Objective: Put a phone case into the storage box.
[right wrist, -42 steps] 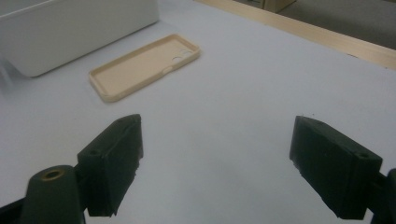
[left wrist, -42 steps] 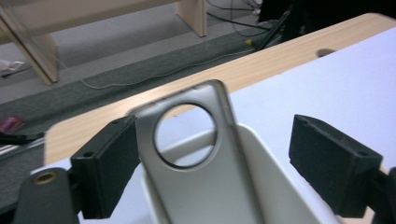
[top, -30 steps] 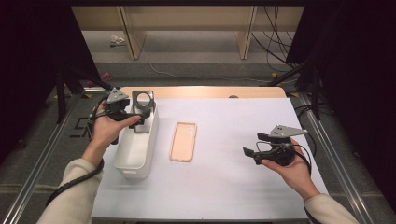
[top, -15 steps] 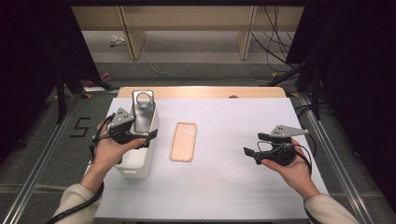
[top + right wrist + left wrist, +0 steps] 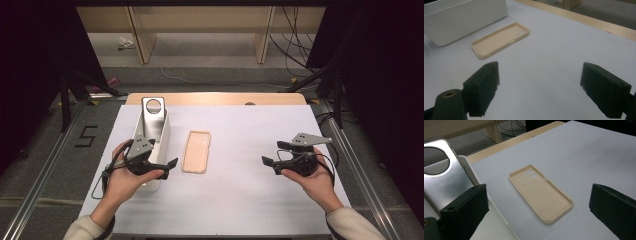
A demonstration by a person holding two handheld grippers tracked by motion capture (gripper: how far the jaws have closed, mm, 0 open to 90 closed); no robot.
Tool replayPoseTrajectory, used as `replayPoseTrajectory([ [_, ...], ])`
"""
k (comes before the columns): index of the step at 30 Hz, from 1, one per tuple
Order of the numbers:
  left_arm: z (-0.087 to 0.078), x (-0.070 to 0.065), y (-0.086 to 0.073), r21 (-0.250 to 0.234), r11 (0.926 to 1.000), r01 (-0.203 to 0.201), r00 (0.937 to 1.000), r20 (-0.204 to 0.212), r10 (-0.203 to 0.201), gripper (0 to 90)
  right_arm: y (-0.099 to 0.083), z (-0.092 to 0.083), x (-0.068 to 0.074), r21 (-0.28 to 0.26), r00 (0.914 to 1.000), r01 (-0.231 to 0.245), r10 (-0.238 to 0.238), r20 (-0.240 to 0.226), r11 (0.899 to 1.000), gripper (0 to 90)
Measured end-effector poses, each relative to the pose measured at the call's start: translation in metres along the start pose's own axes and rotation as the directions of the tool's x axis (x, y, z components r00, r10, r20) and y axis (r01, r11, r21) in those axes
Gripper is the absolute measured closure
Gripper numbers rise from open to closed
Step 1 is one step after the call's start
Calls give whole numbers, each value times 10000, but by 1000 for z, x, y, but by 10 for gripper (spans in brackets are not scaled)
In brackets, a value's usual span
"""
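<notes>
Left gripper (image 5: 167, 164) is hovering over the near end of the white bin (image 5: 161, 131), its jaws standing wide apart and holding nothing, aimed across at the phone case (image 5: 196, 151). That open stance looks like readiness to close on the case, which is lying flat on the table just beside the bin's right wall, hollow side up with its camera holes at the far end. In the left gripper view the phone case (image 5: 541, 195) is sitting squarely between the two black jaws, so the hand appears lined up for a pick. A silver phone (image 5: 153, 116) is leaning upright inside the bin at its far end, back plate with a round cutout facing the person, probably parked there so the case can be fitted to it or sorted alongside.

Right gripper (image 5: 270, 161) is waiting well to the right of the bin, jaws likewise spread and empty, pointing toward the case as if to steady it.

Beneath the bin, a white sheet (image 5: 250, 200) is covering the table, with a strip of bare wood showing past the bin's far end. Beyond that, grey floor, wooden furniture legs, loose cables and dark curtains are framing the space.
</notes>
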State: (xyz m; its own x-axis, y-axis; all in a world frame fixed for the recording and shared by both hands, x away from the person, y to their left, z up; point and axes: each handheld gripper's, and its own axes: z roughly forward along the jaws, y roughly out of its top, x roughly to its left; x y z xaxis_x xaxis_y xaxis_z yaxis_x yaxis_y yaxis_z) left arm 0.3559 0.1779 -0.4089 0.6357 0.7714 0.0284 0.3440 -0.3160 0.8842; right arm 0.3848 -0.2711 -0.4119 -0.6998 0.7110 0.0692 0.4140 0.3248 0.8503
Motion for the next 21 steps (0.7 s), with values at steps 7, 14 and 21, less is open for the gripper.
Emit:
replayPoseTrajectory([
  [7, -1, -8, -5, 197, 9997, -114, 9997, 215, 109, 21, 1, 0, -1, -33, 10000, -26, 26, 26, 10000, 164],
  [14, 0, -9, -6, 288, 9993, -219, 9995, 251, 212, 22, 1, 0, -2, -48, 10000, -45, 45, 45, 10000, 164],
  [21, 1, -9, -5, 294, 9992, -273, 9994, 239, 266, 22, 1, -1, -2, -70, 10000, -50, 50, 49, 10000, 164],
])
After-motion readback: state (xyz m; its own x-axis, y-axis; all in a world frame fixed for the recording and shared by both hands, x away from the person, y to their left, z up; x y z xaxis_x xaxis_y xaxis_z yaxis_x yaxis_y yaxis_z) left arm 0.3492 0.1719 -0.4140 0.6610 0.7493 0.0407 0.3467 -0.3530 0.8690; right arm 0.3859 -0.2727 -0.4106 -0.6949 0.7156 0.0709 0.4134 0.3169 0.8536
